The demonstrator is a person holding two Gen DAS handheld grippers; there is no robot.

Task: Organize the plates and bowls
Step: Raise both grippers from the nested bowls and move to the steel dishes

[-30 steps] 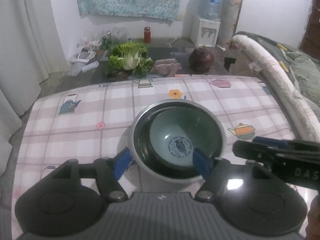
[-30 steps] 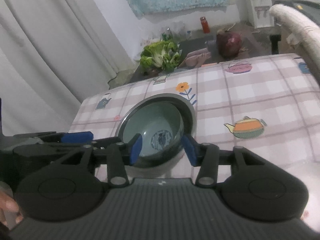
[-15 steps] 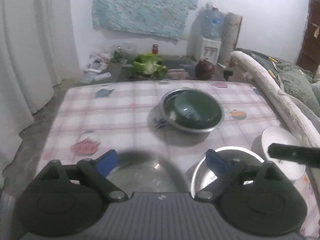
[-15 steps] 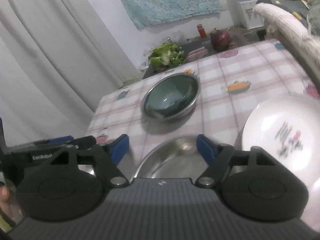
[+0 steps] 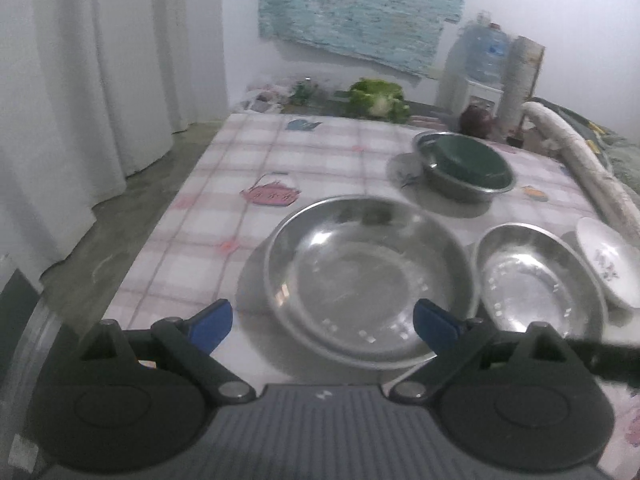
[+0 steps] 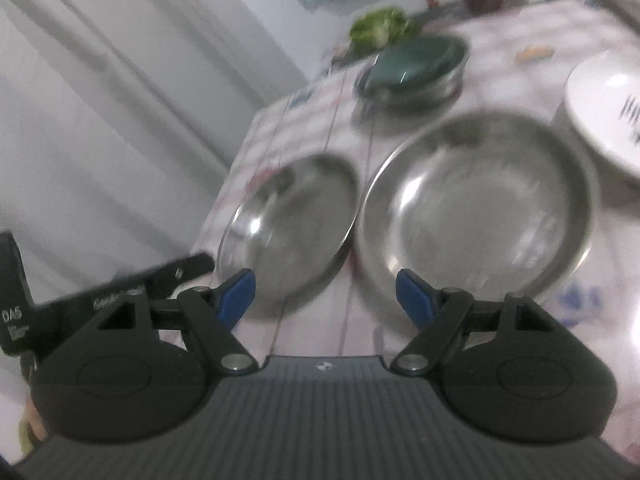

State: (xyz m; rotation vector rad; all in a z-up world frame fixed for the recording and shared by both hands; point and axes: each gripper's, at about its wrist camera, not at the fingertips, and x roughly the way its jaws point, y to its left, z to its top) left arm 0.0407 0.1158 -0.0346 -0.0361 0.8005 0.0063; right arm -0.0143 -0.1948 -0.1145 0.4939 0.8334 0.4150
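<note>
Both grippers pulled back — left gripper (image 5: 322,326) faces large steel plate (image 5: 368,276).

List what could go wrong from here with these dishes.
1. The white plate sits at the table's right edge and seems tilted; a nudge might tip it off.
2. The two steel plates lie nearly rim to rim, so lifting one may jostle the other.
3. Both open grippers work close together and could collide.
</note>
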